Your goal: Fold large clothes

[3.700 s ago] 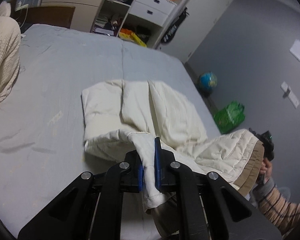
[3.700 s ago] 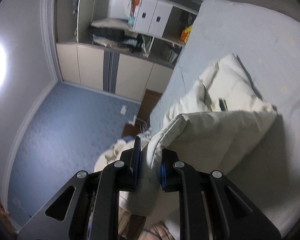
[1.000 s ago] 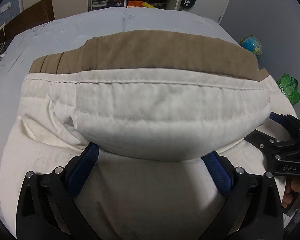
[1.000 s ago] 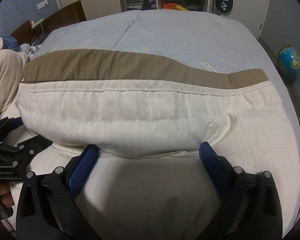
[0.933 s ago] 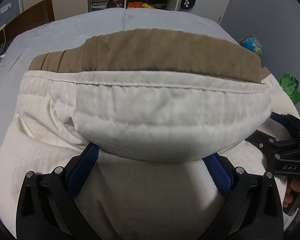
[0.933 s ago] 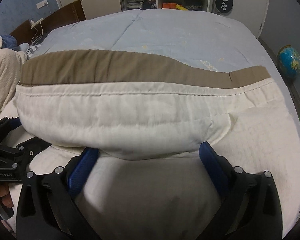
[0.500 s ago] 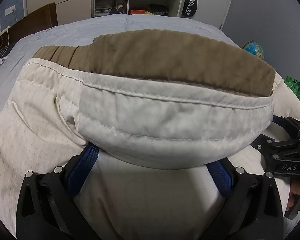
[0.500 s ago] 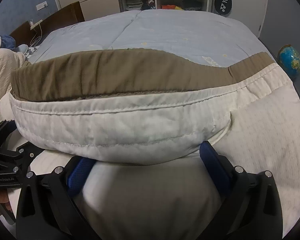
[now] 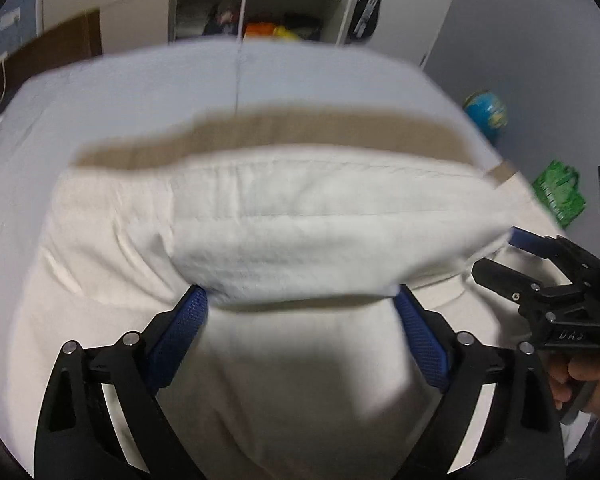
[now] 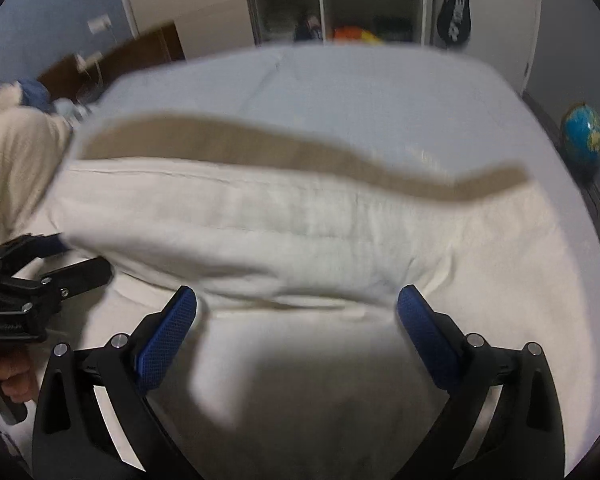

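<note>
My left gripper has its 2 blue-padded fingers spread wide with nothing pinched, held low over the cream quilted garment, whose folded upper layer with a tan band along its far edge bulges just ahead of the pads. My right gripper is likewise spread and holding nothing, its pads just short of the same fold. The garment lies folded on the pale blue bed; both frames are motion-blurred, with a globe on the floor at right.
</note>
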The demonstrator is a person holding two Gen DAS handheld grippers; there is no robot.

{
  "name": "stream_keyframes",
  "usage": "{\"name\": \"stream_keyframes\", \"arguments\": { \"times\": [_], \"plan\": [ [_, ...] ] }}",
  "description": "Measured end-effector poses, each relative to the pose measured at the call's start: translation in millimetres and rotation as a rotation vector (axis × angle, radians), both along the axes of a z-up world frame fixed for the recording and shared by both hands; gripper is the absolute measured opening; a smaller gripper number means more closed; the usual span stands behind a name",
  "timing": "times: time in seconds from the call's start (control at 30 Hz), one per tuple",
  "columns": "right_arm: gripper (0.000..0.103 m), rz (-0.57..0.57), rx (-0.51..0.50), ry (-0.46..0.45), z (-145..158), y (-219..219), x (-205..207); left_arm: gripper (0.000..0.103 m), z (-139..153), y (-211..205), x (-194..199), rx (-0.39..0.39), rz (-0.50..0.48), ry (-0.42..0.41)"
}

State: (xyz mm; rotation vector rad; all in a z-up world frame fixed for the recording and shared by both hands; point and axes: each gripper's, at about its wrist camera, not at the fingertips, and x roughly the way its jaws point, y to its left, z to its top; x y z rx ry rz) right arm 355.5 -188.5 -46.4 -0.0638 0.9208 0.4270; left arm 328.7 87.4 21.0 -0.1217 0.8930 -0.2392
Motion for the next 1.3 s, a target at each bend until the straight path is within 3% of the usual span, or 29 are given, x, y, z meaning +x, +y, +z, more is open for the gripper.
{"name": "stream_keyframes", "arguments": {
  "times": [0.13, 0.2, 0.27, 0.37, 0.63, 0.8, 1.03, 1.17, 1.2, 1.23, 1.3],
  "plan": [
    [0.096, -0.009, 0.093, -0.064, 38, -2, 14, 0.096, 36, 7, 9, -0.034, 0.015, -0.119],
    [0.096, -0.032, 0.068, -0.024, 37, 4, 33, 0.096, 33, 9, 29, -0.005, 0.034, -0.063],
    [0.096, -0.061, 0.006, 0.052, 21, 11, 54, 0.095, 13, 13, 57, 0.064, 0.073, 0.066],
    [0.096, -0.077, 0.017, 0.156, -3, 12, 77, 0.097, -5, 24, 76, 0.016, 0.067, 0.143],
    [0.096, -0.109, 0.115, 0.219, -4, -14, 90, 0.097, -10, 42, 84, -0.105, 0.030, 0.198],
    [0.096, -0.162, 0.108, 0.205, 1, -58, 71, 0.096, -3, 85, 41, -0.134, 0.066, 0.166],
    [0.096, -0.223, 0.164, 0.129, 20, -133, -4, 0.096, 2, 141, -62, -0.114, 0.149, 0.084],
    [0.096, -0.273, 0.163, 0.155, 5, -163, -49, 0.096, -17, 159, -103, -0.151, 0.217, 0.140],
    [0.096, -0.293, 0.169, 0.170, -3, -173, -59, 0.093, -24, 161, -113, -0.174, 0.225, 0.159],
    [0.096, -0.322, 0.173, 0.194, -12, -181, -69, 0.075, -30, 162, -119, -0.199, 0.219, 0.177],
    [0.080, -0.335, 0.215, 0.207, -23, -190, -81, 0.042, -39, 162, -122, -0.275, 0.190, 0.204]
  ]
}}
